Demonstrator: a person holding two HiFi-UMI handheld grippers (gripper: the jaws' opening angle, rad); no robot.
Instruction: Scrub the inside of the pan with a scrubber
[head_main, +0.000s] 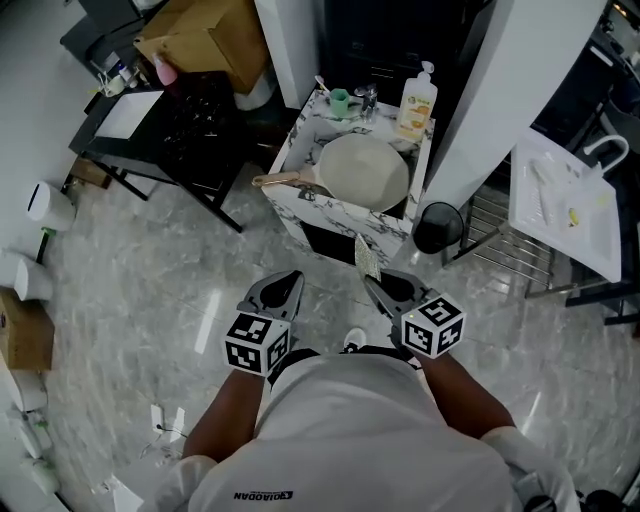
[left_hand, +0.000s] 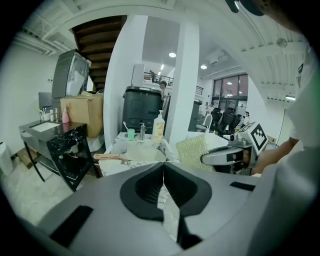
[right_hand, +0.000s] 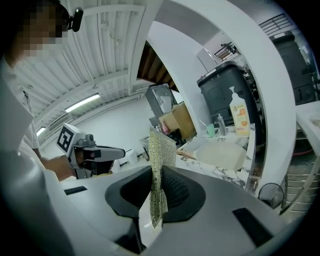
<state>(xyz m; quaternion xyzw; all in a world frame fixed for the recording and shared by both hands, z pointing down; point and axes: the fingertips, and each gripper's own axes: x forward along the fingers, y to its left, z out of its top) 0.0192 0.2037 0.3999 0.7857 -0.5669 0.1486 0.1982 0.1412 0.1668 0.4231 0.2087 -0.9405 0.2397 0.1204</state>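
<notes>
Cream pan, gold mesh scrubber, white grey-veined marble counter, yellow soap bottle, green cup

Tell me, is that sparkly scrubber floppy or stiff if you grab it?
Probably a bit springy: the scrubber stands upright above the right gripper without drooping. It looks thin and woven, so it's likely light and would bend when pushed against the pan. Its rough mesh probably won't slip easily.

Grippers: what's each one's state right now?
Left gripper: closed, empty.
Right gripper: closed on the scrubber.
</notes>
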